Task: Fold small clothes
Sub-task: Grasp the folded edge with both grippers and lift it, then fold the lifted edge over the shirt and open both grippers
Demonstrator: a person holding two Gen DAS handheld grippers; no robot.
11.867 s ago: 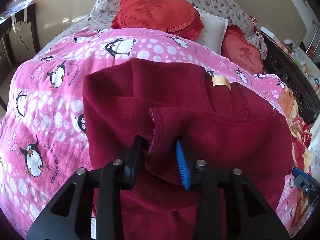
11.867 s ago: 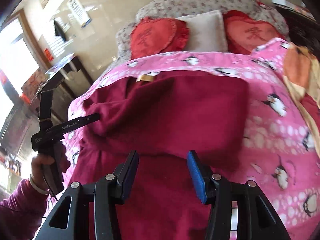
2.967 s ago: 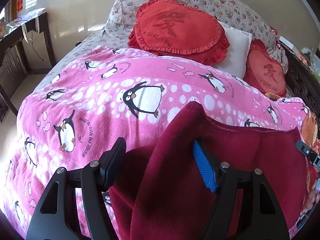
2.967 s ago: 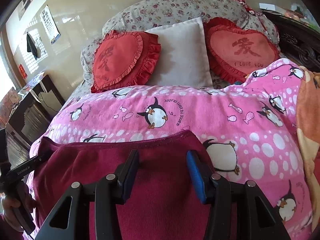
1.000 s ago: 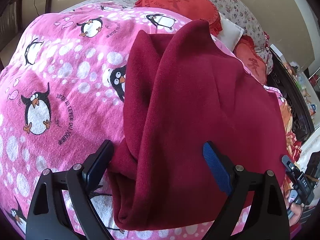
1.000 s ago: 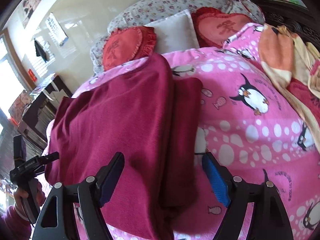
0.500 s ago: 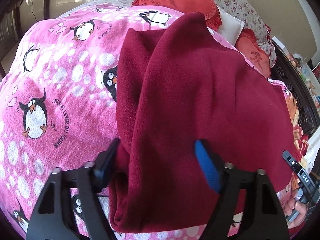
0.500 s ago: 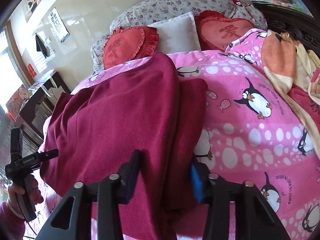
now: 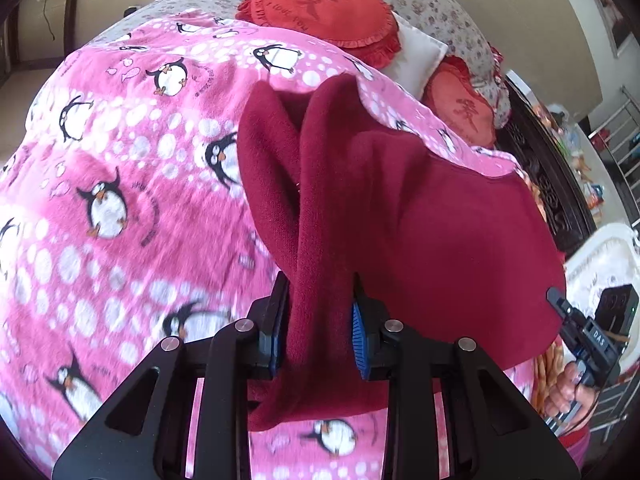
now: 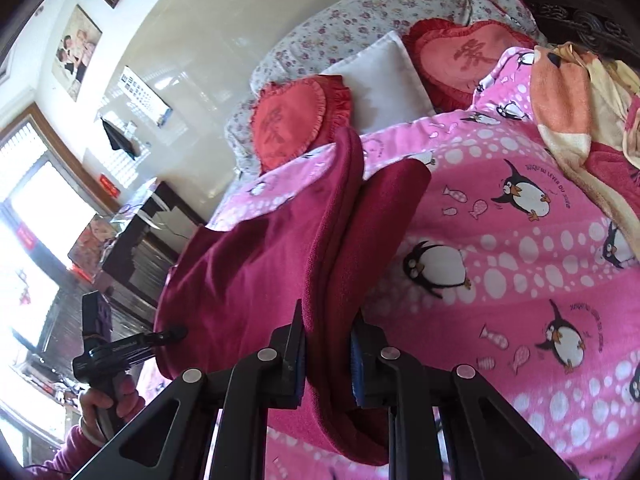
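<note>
A dark red folded garment (image 9: pixel 440 240) hangs lifted above the pink penguin blanket (image 9: pixel 120 184), stretched between both grippers. My left gripper (image 9: pixel 320 330) is closing on the bunched left edge of the garment, and its pads press the thick folds. In the right wrist view the same red garment (image 10: pixel 248 264) is pinched at its right edge by my right gripper (image 10: pixel 326 358), jaws still closing on the layered cloth. The far end of the garment still rests on the blanket (image 10: pixel 520 240). Each view shows the other gripper at the garment's opposite edge.
Red heart cushions (image 9: pixel 320 4) and a white pillow (image 10: pixel 384 76) lie at the bed head. An orange patterned cloth (image 10: pixel 580 92) lies on the bed's right side. A dark carved bed frame (image 9: pixel 560 192) and a dark side table (image 10: pixel 132 248) flank the bed.
Both grippers went from wide open around the garment's edges to pinched on them. The near edge of the garment has risen off the blanket with both hands.
</note>
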